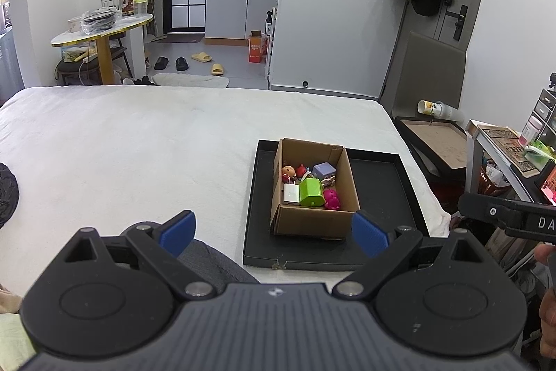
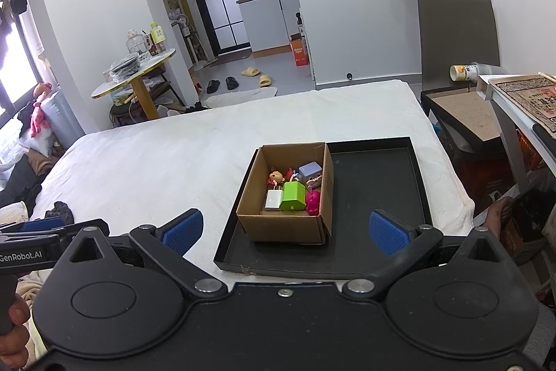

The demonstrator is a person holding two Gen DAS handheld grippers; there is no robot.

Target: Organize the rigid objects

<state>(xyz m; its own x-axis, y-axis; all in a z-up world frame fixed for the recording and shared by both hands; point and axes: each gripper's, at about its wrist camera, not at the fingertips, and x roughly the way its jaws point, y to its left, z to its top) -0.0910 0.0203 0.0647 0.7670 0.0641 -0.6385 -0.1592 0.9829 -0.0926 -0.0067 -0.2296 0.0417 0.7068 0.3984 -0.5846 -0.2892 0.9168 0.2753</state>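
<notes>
An open cardboard box (image 1: 312, 218) (image 2: 278, 225) stands in the left part of a black tray (image 1: 382, 197) (image 2: 375, 190) on the white bed. Inside lie small toys: a green block (image 1: 310, 192) (image 2: 293, 196), a white block (image 1: 291, 193) (image 2: 273, 199), a pink figure (image 1: 332, 199) (image 2: 313, 201), a lilac cube (image 1: 324, 170) (image 2: 309, 171) and a doll (image 1: 288, 172) (image 2: 276, 178). My left gripper (image 1: 272, 233) hovers open in front of the box, holding nothing. My right gripper (image 2: 286, 232) is open and empty too, near the tray's front edge.
The white bed (image 1: 139, 145) (image 2: 156, 162) spreads wide to the left of the tray. A side table (image 2: 514, 99) and a chair with a board (image 1: 438, 141) stand at the right. The other gripper (image 1: 514, 214) shows at the right edge, with a hand (image 2: 14, 319) at lower left.
</notes>
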